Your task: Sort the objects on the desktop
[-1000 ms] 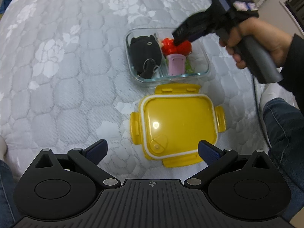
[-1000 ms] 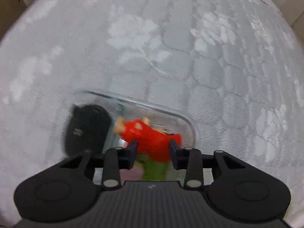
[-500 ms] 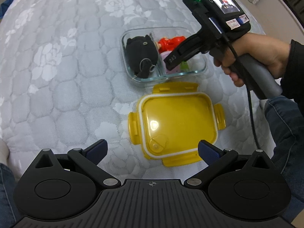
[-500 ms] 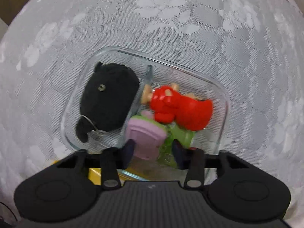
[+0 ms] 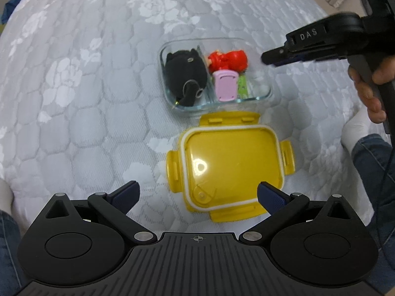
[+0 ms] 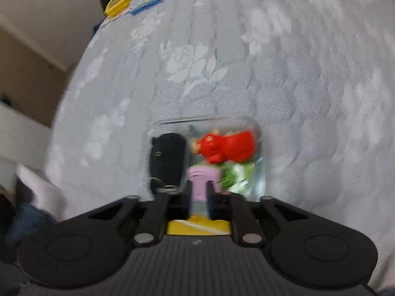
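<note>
A clear glass box point(image 5: 267, 91) with a divider sits on the grey quilted cover. Its left part holds a black plush toy point(image 5: 185, 74). Its right part holds a red figure point(image 5: 228, 60), a pink toy point(image 5: 225, 85) and a green item point(image 5: 242, 86). The yellow lid point(image 5: 230, 165) lies flat just in front of the box. My left gripper point(image 5: 197, 193) is open and empty, low over the lid's near edge. My right gripper point(image 5: 276, 59) is drawn back to the right of the box, nearly closed and empty; its own view point(image 6: 198, 204) is blurred and shows the box point(image 6: 259, 133) ahead.
The quilted cover point(image 5: 86, 86) spreads wide to the left and behind the box. Small yellow and blue items point(image 6: 118, 1) lie at the far edge. The person's jeans-clad leg point(image 5: 370, 162) is at the right edge of the surface.
My right gripper let go of the red figure in the box's right part, then pulled back up and to the right, its fingers closing. My left gripper stayed open over the lid.
</note>
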The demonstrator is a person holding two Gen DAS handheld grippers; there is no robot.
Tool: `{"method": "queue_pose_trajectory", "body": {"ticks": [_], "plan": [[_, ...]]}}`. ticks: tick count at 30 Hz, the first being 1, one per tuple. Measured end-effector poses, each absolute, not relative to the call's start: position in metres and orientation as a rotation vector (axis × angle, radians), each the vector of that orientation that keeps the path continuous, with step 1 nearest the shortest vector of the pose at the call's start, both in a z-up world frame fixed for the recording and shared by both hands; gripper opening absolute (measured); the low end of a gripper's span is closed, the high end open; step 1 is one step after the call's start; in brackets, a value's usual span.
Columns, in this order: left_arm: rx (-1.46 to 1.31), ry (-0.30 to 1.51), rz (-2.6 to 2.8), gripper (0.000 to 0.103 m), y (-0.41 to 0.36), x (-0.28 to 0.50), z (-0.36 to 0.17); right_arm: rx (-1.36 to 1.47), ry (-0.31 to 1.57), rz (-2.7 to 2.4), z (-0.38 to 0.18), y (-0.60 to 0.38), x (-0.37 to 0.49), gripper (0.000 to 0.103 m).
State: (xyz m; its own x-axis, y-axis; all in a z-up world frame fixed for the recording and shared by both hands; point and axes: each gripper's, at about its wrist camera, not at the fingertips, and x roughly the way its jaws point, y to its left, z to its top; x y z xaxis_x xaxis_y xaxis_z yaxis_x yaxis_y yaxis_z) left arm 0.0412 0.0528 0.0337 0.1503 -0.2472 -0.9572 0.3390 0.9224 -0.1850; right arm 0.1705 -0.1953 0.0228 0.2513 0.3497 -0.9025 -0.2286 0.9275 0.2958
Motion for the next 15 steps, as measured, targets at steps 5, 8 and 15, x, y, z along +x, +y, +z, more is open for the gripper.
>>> {"method": "queue_pose_trajectory", "body": {"ticks": [5, 8, 15], "plan": [[0.082, 1.378, -0.428, 0.103, 0.054, 0.040, 0.029, -0.141, 1.239, 0.431, 0.005, -0.155, 0.173, 0.036], [0.085, 1.377, -0.447, 0.103, 0.052, 0.038, 0.030, -0.158, 1.303, 0.420, -0.016, -0.134, 0.186, 0.046], [0.101, 1.384, -0.490, 0.103, 0.050, 0.033, 0.029, -0.257, 1.369, 0.358, -0.053, -0.110, 0.201, 0.052]]}}
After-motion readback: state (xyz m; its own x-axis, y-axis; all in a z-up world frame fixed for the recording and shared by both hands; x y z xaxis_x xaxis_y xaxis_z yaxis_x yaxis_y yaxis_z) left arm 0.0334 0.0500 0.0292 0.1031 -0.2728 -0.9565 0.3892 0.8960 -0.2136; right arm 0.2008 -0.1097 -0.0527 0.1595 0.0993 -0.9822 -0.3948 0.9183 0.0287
